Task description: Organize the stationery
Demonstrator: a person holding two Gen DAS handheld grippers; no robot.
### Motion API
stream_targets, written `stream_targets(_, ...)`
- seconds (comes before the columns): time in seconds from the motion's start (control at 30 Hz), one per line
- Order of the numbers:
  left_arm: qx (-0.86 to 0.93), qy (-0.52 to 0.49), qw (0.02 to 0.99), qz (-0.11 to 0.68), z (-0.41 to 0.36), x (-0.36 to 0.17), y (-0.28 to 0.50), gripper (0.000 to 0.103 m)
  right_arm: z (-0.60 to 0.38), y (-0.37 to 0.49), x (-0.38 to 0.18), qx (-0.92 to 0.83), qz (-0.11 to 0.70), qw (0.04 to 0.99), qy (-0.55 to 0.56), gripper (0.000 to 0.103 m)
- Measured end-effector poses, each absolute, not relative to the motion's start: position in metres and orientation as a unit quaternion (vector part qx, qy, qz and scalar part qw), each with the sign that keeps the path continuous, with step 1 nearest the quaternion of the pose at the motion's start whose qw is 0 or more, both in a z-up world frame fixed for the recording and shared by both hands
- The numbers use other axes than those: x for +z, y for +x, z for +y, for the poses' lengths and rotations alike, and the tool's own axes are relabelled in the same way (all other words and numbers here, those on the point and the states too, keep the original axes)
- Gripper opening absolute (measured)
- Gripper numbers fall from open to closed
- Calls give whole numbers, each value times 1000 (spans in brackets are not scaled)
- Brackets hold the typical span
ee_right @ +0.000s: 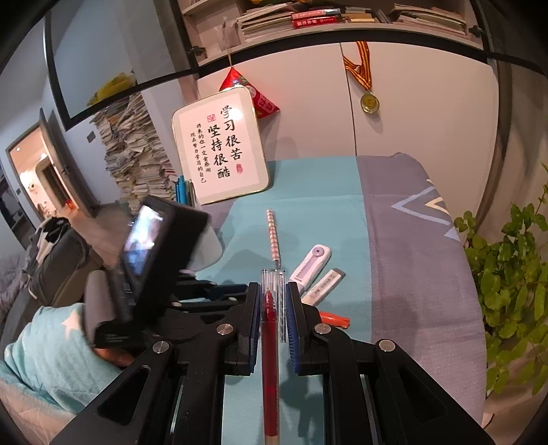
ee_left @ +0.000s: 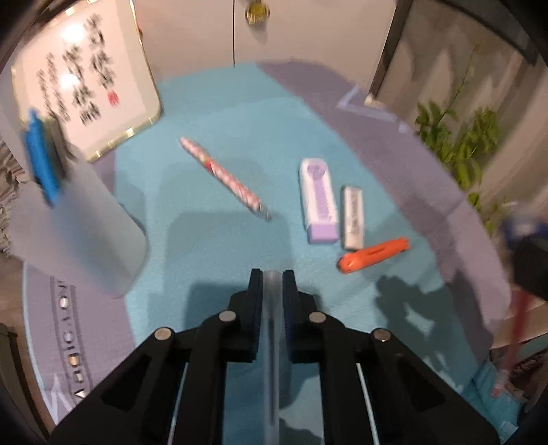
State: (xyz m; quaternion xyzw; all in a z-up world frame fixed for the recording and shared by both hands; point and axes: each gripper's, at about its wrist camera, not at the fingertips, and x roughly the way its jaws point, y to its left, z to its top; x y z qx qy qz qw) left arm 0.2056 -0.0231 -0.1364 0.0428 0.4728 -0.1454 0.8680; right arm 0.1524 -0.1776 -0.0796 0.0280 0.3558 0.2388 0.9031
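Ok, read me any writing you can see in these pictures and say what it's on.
"学习很苦 坚持很酷", large characters on the framed sign.
"将来的你一定会感谢 现在努力学习的自己", small characters on the same sign.
Red seal stamps on the sign: too small to read.
Printed lettering along the desk mat edge: blurred.
White eraser label: too small.
Red book spines on the shelf: too small.

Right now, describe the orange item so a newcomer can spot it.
On the teal cloth, right of the pink-striped pen, lie three items together. The orange utility knife lies nearest the camera, below the purple-and-white correction tape and the grey-white eraser; it alone is orange.
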Motion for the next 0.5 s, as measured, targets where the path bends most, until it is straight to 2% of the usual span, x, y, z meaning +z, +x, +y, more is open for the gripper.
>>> stream_targets(0.27, -124, -7, 931, 343, 20, -54, 165, 7, -169, 153, -80, 246, 353, 903, 23, 15)
stream_targets(0.5, -99, -39, 956, 272, 45, -15, 154, 7, -153, 152, -79, 257, 352, 900, 12, 15)
